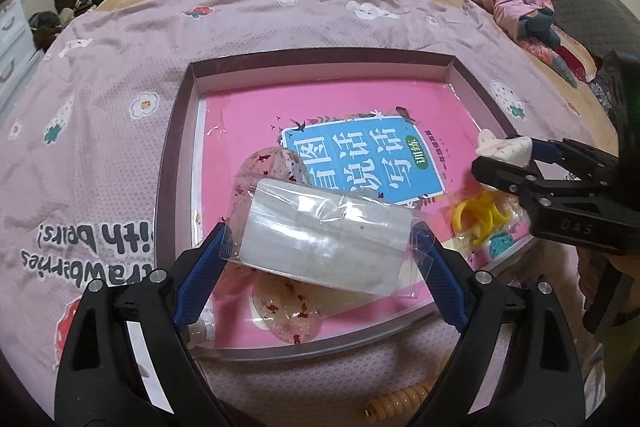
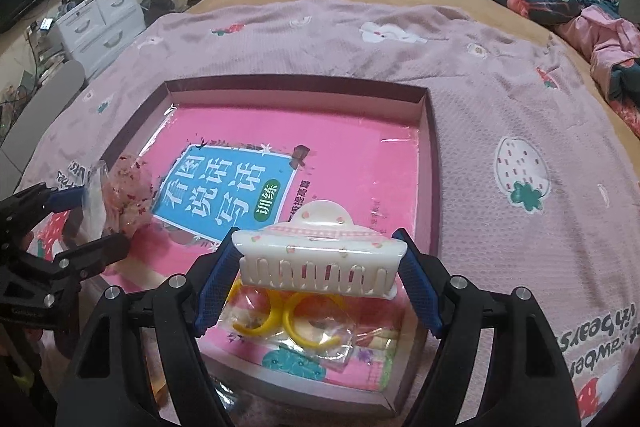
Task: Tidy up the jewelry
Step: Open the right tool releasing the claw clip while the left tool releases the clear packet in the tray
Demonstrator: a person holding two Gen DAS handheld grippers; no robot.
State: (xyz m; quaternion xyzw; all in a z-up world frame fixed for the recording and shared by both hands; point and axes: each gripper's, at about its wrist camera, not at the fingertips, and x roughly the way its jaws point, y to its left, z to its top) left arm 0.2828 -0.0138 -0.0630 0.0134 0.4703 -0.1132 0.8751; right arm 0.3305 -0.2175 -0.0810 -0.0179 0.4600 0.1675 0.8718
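Currently right gripper [image 2: 320,267] is clamped end-to-end on the hair claw [image 2: 318,259], long axis across jaws, above tray [image 2: 434,163] lower right; left gripper [image 1: 324,247] clamps the clear packet [image 1: 326,241].

Left tool [image 1: 322,247]: clamped on clear plastic packet [image 1: 326,235], above pink book [image 1: 344,155] inside shallow box [image 1: 182,147]. Yellow rings [image 1: 476,221] at book's right edge.
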